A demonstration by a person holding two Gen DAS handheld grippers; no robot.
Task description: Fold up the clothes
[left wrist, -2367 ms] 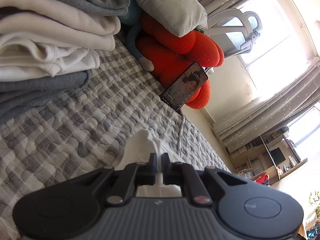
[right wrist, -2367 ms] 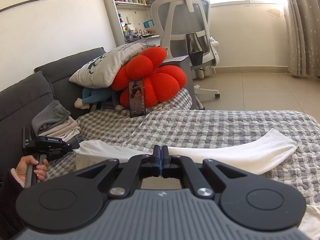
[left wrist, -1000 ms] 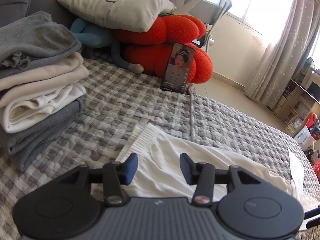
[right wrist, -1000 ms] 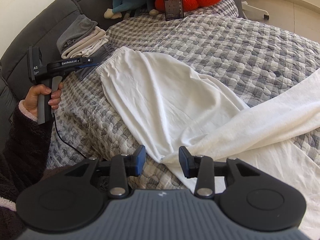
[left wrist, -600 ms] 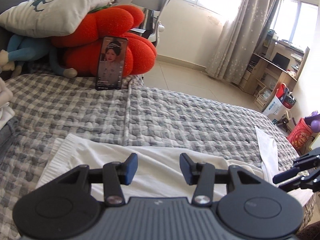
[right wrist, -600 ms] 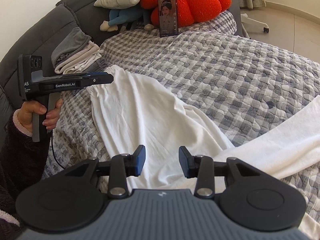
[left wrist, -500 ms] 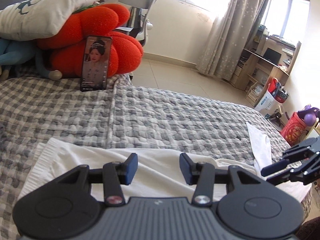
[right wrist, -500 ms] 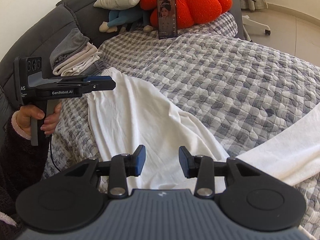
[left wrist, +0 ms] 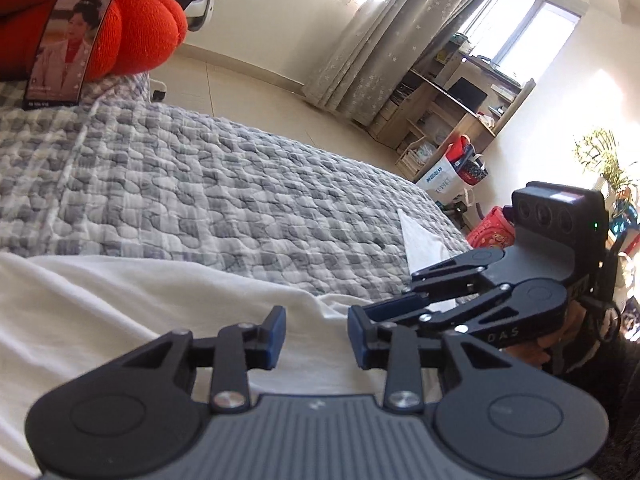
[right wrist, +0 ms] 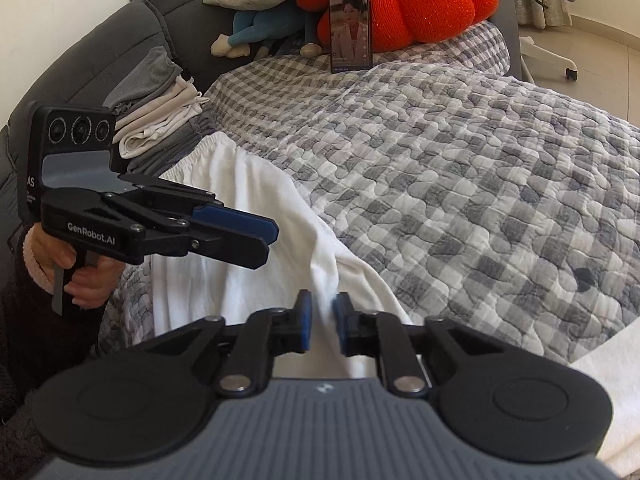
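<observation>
White trousers [right wrist: 248, 200] lie spread on the checked quilt, elastic waistband toward the folded stack. My right gripper [right wrist: 322, 320] is at their middle, jaws closing on a raised fold of the white fabric. My left gripper [right wrist: 268, 240] hovers just to its left, held by a hand [right wrist: 76, 268]. In the left wrist view, the left gripper [left wrist: 316, 336] sits low over the trousers [left wrist: 120, 312], jaws closing but still apart, with fabric under them and none pinched. The right gripper [left wrist: 374, 309] almost touches its right finger.
A stack of folded clothes [right wrist: 160, 112] rests against the grey sofa back [right wrist: 100, 60]. A phone [right wrist: 350, 24] leans on a red cushion [right wrist: 420, 4] at the far end. The checked quilt [right wrist: 480, 180] spreads to the right. One trouser leg [right wrist: 600, 368] trails off at lower right.
Both grippers came together and sank over the trousers' middle. The left view swung right, away from the folded stack. The right jaws narrowed from wide apart onto a fold; the left jaws narrowed a little.
</observation>
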